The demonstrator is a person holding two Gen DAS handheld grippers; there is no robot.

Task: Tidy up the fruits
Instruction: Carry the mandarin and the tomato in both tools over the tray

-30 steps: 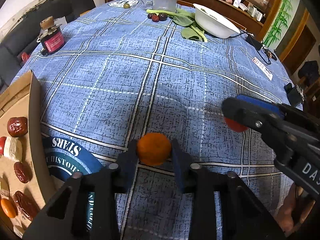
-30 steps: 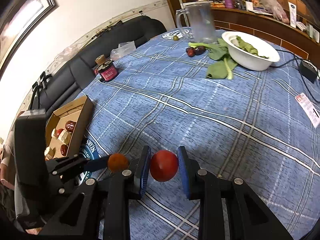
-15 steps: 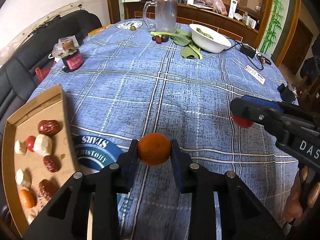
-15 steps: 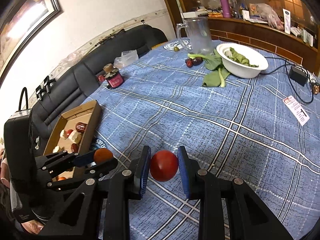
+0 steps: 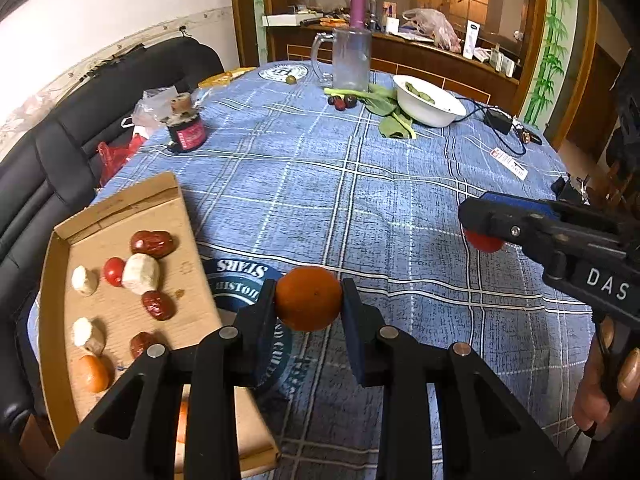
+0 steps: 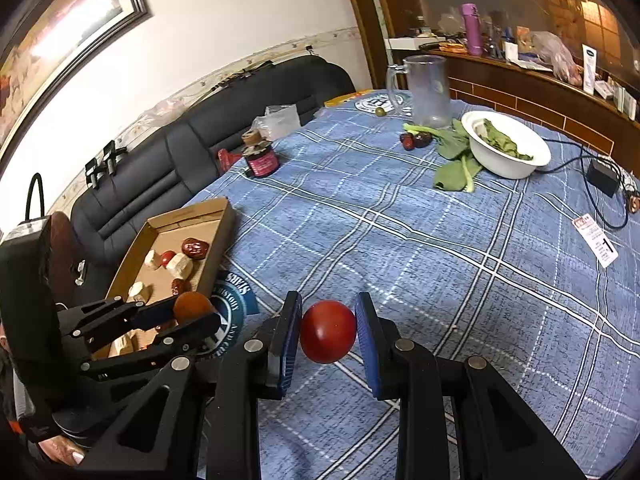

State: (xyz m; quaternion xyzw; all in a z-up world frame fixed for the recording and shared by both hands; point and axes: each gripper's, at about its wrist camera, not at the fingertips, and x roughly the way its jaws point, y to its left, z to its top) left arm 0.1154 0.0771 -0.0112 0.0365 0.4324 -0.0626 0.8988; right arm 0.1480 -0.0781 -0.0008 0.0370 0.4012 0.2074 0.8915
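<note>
My left gripper (image 5: 309,304) is shut on an orange (image 5: 309,298) and holds it above the table, just right of the cardboard box (image 5: 176,208). It also shows in the right wrist view (image 6: 192,312). My right gripper (image 6: 328,332) is shut on a red tomato (image 6: 328,331), held above the blue cloth. The tomato also shows in the left wrist view (image 5: 482,242). The box holds red dates (image 5: 152,243), white pieces (image 5: 140,274), a small tomato (image 5: 113,271) and an orange fruit (image 5: 93,373).
A round coaster (image 5: 240,276) lies by the box. A red jar (image 5: 186,130), a glass mug (image 5: 350,60), a white bowl of greens (image 5: 430,100), loose leaves (image 5: 394,124), dark fruits (image 5: 344,101) and a cable adapter (image 5: 498,118) stand at the far side. A black sofa (image 5: 48,160) is on the left.
Both grippers have lifted higher and drawn back with their fruits. The left gripper has shifted toward the box, which now shows more fully.
</note>
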